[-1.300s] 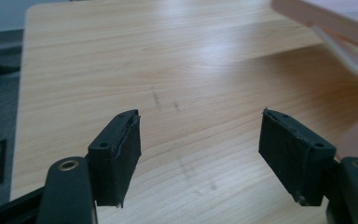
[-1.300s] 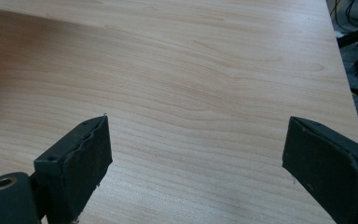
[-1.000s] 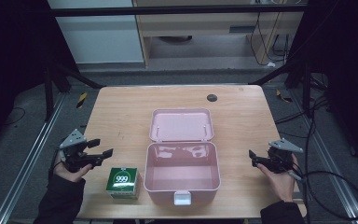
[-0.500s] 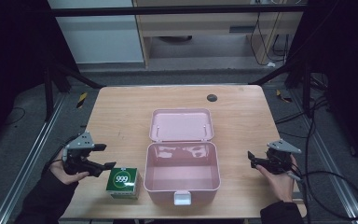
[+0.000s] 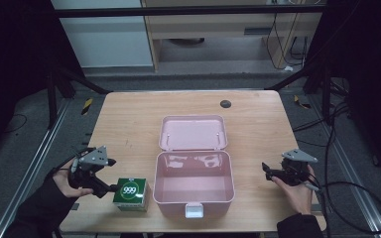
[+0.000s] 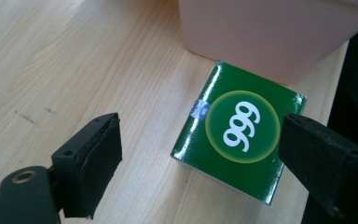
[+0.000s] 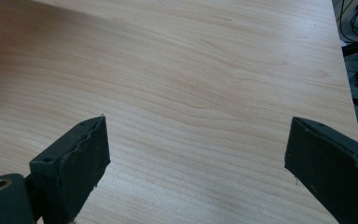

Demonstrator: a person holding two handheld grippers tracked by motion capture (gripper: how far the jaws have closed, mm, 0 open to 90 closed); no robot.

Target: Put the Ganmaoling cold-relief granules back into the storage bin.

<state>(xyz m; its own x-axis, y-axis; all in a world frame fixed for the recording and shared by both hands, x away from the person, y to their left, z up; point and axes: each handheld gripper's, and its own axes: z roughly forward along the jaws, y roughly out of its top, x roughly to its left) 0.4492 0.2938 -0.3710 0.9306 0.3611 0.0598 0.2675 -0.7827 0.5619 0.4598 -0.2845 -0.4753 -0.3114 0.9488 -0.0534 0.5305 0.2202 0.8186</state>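
A small green box marked 999 (image 5: 131,193) (image 6: 240,129) lies on the wooden table, just left of an open pink case (image 5: 194,184). My left gripper (image 5: 110,187) (image 6: 205,154) is open, tilted down over the box, its jaws spread either side of it and not touching it. The pink case has its lid (image 5: 192,132) folded back flat; its wall (image 6: 270,32) rises behind the box. My right gripper (image 5: 267,171) (image 7: 198,154) is open over bare wood at the right of the case, with nothing between its jaws.
The wooden table (image 5: 129,124) has a dark round hole (image 5: 225,103) near its far edge. The green box lies close to the front edge (image 5: 109,229). A white latch (image 5: 194,210) sticks out of the case front. Cables (image 5: 357,198) trail on the floor at right.
My left gripper has dropped towards the front edge and swung to point down at the green box. The right gripper has barely shifted.
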